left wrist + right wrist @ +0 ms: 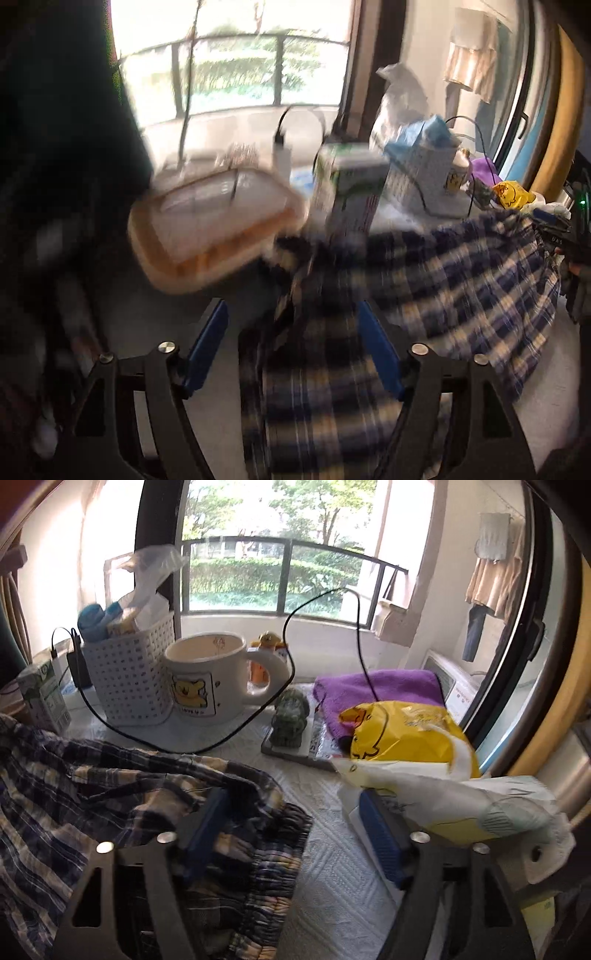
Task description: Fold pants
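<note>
The plaid pants (443, 280), blue, black and cream, lie crumpled on the white textured table cover (332, 886). In the blurred left wrist view, my left gripper (291, 314) is open, its blue pads (210, 332) wide apart. A bunched fold of the pants rises between them, and a gap shows beside the left pad. In the right wrist view, the elastic waistband (273, 853) lies at the lower middle. My right gripper (291, 797) is open. Its left pad (207, 823) lies over the cloth, and its right pad sits against white paper.
A takeaway box (214, 229) and a milk carton (351, 184) stand close behind the pants. A white basket (129, 675), a bear mug (207, 675), a black cable (229, 738), a green figurine (291, 716), a purple towel (376, 690) and a yellow bag (399, 734) crowd the back and right.
</note>
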A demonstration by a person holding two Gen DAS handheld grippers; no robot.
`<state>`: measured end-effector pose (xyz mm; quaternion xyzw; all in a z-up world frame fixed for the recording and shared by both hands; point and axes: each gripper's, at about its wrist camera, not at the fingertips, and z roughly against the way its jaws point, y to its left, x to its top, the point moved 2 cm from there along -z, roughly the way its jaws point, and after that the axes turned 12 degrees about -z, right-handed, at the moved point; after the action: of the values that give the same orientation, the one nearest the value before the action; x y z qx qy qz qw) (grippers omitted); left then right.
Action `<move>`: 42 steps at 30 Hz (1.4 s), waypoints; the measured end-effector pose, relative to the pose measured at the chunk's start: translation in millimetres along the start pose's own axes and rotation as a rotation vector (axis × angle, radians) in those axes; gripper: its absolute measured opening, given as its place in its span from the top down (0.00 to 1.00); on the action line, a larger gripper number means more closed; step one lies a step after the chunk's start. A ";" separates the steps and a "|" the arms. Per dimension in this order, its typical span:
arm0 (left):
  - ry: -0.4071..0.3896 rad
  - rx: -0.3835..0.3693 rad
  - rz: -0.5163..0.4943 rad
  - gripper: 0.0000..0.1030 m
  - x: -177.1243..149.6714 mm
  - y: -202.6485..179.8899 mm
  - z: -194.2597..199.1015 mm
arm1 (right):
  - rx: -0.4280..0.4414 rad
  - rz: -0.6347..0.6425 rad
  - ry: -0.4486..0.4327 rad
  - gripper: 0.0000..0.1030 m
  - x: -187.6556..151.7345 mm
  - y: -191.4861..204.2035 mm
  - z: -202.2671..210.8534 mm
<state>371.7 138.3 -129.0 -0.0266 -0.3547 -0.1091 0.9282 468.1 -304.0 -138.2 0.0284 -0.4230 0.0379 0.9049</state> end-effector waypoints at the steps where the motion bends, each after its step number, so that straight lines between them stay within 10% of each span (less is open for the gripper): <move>1: 0.017 -0.011 0.014 0.27 -7.6 0.1 -0.7 | 0.003 -0.003 -0.009 0.25 0.4 0.1 7.4; 21: 0.119 0.030 0.073 0.27 -92.0 -23.7 13.4 | 0.084 -0.081 0.104 0.25 -88.9 33.9 89.5; 23: 0.101 0.042 0.058 0.33 -93.6 -28.1 13.5 | 0.084 -0.090 0.119 0.25 -96.4 35.6 90.1; 28: 0.087 0.018 0.082 0.90 -95.1 -26.3 18.4 | 0.138 -0.240 0.173 0.24 -108.2 24.4 84.6; 42: 0.055 -0.013 0.168 0.97 -106.7 -26.3 63.1 | 0.242 -0.527 0.281 0.08 -130.5 -0.2 82.1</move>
<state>247.3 140.2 -153.5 -0.0593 -0.3250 -0.0336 0.9432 322.0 -316.9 -185.8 0.2390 -0.2643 -0.1439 0.9232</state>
